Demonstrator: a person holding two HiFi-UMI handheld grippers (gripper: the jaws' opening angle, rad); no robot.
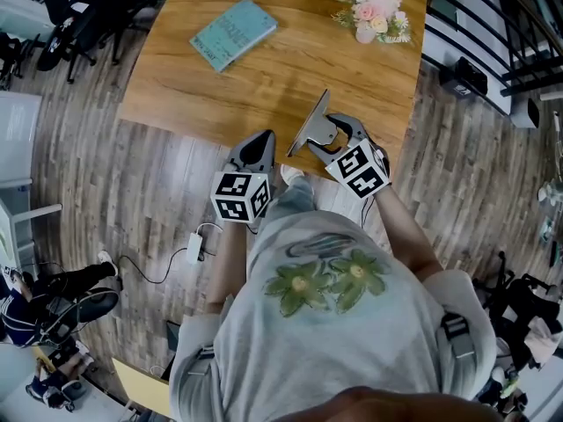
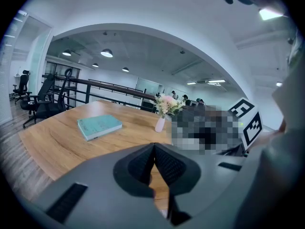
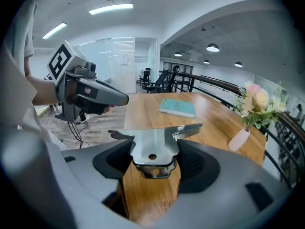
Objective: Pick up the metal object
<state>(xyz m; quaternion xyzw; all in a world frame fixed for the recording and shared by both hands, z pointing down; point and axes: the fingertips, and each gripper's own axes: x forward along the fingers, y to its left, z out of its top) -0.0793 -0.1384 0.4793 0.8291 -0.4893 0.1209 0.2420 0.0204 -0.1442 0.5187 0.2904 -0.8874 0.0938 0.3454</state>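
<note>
Since the metal object (image 3: 152,144) is a thin, folded piece of bright sheet with a small hole in its middle and two flat wings to the sides, I judge it to be stiff, quite light and rather slippery, with edges that could turn in a loose hold. The right gripper (image 3: 152,160) has it already: its fingers (image 3: 200,162) are pressed on the narrow folded part from both sides, and this seems to me the correct place, because there the sheet is doubled and close to the middle of its weight, while a wing would act as a lever and make the piece swing. In the head view the metal object (image 1: 310,123) stands nearly on its edge, well apart from the book (image 1: 233,32) and nearer to the person than the book, above the near border of the wooden surface (image 1: 264,82); I cannot tell for certain whether its lowest edge touches the wood. The right gripper (image 1: 332,132) is just behind it. The left gripper (image 2: 155,163) has its fingers (image 2: 169,167) closed together on nothing, and in the head view this left gripper (image 1: 258,143) hangs beyond that border, also nearer to the person than the book. A firm, steady squeeze is probably enough, because the metal will not bend or break.
</note>
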